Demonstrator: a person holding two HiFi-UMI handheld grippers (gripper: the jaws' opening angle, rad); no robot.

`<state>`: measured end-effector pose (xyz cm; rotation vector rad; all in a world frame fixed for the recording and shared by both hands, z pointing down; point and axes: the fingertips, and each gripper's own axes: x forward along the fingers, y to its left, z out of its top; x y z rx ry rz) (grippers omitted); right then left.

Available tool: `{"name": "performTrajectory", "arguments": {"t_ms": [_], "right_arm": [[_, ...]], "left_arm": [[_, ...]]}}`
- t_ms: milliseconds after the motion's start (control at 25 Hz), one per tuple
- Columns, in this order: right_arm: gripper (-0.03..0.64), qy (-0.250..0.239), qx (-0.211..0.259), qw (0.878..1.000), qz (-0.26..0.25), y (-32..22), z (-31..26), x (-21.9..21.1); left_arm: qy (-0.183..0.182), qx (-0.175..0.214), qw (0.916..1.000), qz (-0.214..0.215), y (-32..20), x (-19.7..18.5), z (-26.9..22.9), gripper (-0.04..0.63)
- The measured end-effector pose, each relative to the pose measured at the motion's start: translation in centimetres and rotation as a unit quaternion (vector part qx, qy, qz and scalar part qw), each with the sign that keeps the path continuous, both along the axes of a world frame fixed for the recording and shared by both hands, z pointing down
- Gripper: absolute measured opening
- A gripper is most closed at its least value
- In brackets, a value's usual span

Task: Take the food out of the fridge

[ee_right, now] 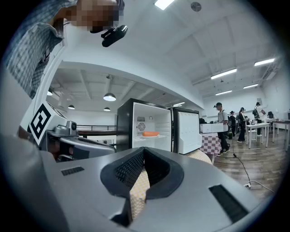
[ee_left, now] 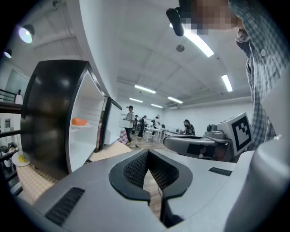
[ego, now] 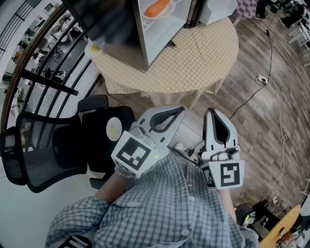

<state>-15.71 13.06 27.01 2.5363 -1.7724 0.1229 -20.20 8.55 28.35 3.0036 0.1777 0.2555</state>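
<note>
**Both grippers shut and empty, food in the fridge**

The left gripper (ego: 180, 111) and the right gripper (ego: 211, 112) hang side by side close to the person's chest, over the wooden floor (ego: 261, 111) and well short of the table (ego: 193, 63). Each has its jaws brought together at the tips, with nothing between them; through the gap behind the tips only floor or tablecloth shows. Both point roughly level toward the table, the left one angled in toward the right.

The fridge (ego: 156, 41) stands on the checked cloth at the far side of the table, its door (ee_right: 189, 131) swung wide to the right. The food (ego: 157, 8), an orange oblong piece, lies on a white plate (ego: 170, 10) on the upper shelf inside, well apart from both grippers. A small dish (ego: 94, 48) with something yellow sits on the table to the left of the fridge.

A black mesh chair (ego: 43, 155) stands at the person's left, just beside the left gripper. Several people stand in the background of the room.
</note>
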Motion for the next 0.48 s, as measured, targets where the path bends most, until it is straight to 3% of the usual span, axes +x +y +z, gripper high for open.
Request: {"name": "performTrajectory", "arguments": {"t_ms": [480], "right_arm": [[0.011,-0.011,0.008,1.000,0.009,1.7,0.1,0.6]], "left_arm": [[0.000,-0.003,1.0000,0.000,1.5,0.3,-0.2,0.005]]}}
